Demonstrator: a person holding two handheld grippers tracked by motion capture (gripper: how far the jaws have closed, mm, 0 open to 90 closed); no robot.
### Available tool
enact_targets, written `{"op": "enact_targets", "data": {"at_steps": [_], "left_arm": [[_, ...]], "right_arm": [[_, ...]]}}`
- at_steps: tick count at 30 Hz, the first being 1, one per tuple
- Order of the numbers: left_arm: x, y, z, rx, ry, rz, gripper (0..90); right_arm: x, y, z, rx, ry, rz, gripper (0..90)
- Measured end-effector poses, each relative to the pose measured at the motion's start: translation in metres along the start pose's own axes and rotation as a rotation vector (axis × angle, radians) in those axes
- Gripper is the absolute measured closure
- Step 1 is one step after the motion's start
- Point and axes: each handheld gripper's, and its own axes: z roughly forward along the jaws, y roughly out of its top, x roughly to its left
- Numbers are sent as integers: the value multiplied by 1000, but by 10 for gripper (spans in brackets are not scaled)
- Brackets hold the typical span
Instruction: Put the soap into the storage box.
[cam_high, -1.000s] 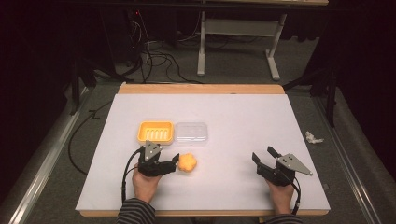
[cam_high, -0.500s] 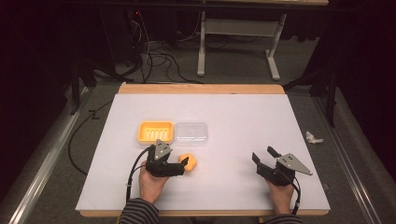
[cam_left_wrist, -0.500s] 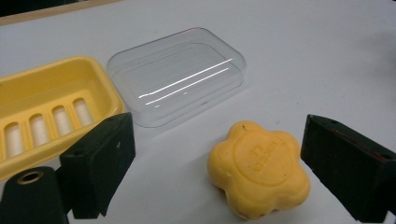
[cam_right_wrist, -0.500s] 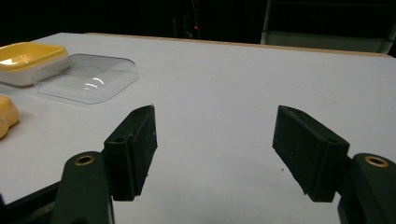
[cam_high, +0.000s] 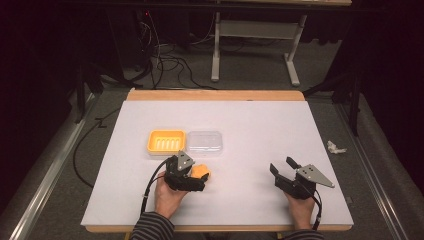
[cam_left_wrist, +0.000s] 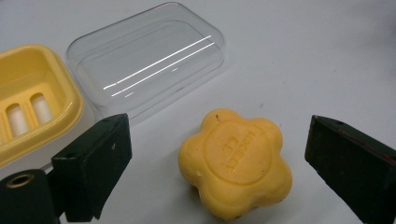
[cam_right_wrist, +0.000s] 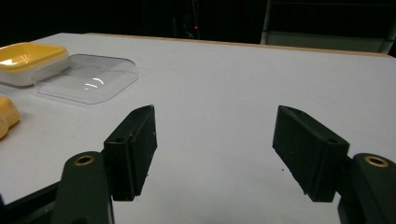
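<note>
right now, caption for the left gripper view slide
Open left gripper straddles a flower-shaped yellow soap, beside a clear lid.

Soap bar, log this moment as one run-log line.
left hand-held gripper: open, straddling soap bar | right hand-held gripper: open, idle | soap dish, clear lid: side by side

Around the flower-shaped soap, bare counter lies open on both flanks inside the spread left claw, while just beyond the soap the clear lid and, beside it, the yellow soap dish block passage.
</note>
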Motion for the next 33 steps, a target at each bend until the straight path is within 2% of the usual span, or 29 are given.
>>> {"op": "enact_targets", "data": {"at_steps": [6,18,33], "left_arm": [[0,-5,6,29,22,20,78],[0,-14,14,56,42,32,91],[-1,-25,25,81,64,41,166]], "right_arm": [[0,0,0,0,-1,-2,309],[0,0,0,1,-1,-2,309],[0,0,0,-1,0,-3,307]]}}
